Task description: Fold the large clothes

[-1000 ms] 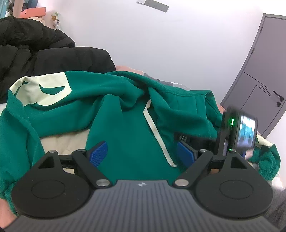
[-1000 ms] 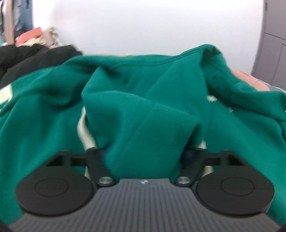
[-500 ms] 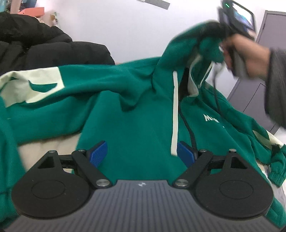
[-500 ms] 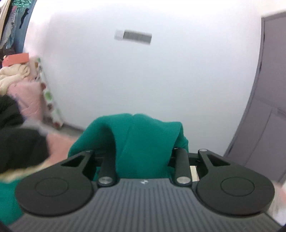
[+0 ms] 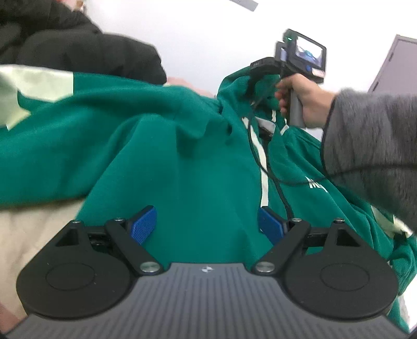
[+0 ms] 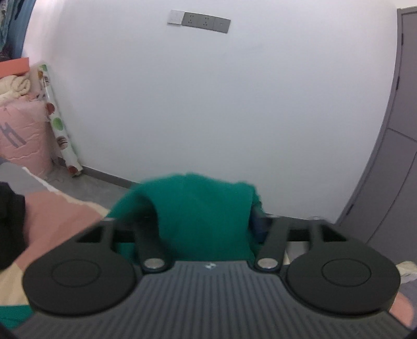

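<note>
A large green hoodie (image 5: 166, 156) with pale sleeve patches and white drawstrings lies spread over a beige bed. My left gripper (image 5: 207, 224) is open, its blue pads (image 5: 143, 223) wide apart just above the hoodie's body, holding nothing. My right gripper (image 6: 206, 221) is shut on a bunch of the green hood fabric (image 6: 200, 208) and holds it lifted. In the left wrist view the right gripper (image 5: 260, 75) shows up high at the right, hood cloth hanging from it, held by a hand in a grey sleeve.
A black puffer jacket (image 5: 78, 49) lies behind the hoodie at the back left. A white wall with sockets (image 6: 199, 20) faces me, a grey door (image 6: 391, 156) to the right. Pink bedding (image 6: 20, 140) and a patterned roll (image 6: 57, 122) stand at the left.
My right gripper has lifted the hood from the bed up toward the wall, pulling the hoodie's top up and straightening it. My left gripper stayed open above the body.
</note>
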The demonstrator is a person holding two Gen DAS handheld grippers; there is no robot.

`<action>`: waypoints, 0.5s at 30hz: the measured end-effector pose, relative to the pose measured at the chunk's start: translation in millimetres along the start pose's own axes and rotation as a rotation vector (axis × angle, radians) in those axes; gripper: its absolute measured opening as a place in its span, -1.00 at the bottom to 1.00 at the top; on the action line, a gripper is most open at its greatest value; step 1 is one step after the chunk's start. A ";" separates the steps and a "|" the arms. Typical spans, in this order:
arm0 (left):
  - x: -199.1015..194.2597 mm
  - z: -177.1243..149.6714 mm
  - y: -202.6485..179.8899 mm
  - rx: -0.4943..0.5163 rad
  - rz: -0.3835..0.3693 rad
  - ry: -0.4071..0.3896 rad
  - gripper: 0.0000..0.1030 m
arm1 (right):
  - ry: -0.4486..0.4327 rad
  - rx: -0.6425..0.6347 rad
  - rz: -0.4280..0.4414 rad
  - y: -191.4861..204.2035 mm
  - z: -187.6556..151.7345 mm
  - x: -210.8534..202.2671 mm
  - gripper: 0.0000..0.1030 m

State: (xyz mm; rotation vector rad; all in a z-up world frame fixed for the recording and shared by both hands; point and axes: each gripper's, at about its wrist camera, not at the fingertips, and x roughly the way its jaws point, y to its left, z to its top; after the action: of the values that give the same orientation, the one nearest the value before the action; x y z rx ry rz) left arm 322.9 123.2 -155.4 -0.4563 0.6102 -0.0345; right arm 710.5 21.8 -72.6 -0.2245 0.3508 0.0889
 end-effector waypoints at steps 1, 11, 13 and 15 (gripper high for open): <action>2.0 -0.4 -0.7 0.003 0.000 0.004 0.71 | -0.021 0.003 0.013 -2.0 -4.4 -1.6 0.60; -11.1 7.1 -7.3 0.010 -0.012 0.018 0.71 | -0.010 0.121 0.081 -74.1 -33.2 -88.9 0.64; -24.1 7.6 -6.0 0.006 0.004 0.018 0.71 | 0.011 0.174 0.096 -98.1 -49.2 -123.2 0.64; -37.2 8.4 -6.1 -0.007 0.007 0.011 0.71 | 0.049 0.225 0.102 -115.8 -65.0 -157.8 0.64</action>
State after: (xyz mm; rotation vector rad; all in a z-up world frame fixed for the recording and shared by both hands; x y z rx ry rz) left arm 297.7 127.2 -126.4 -0.4610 0.6232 -0.0281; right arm 555.9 -113.3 -53.3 0.0138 0.4176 0.1433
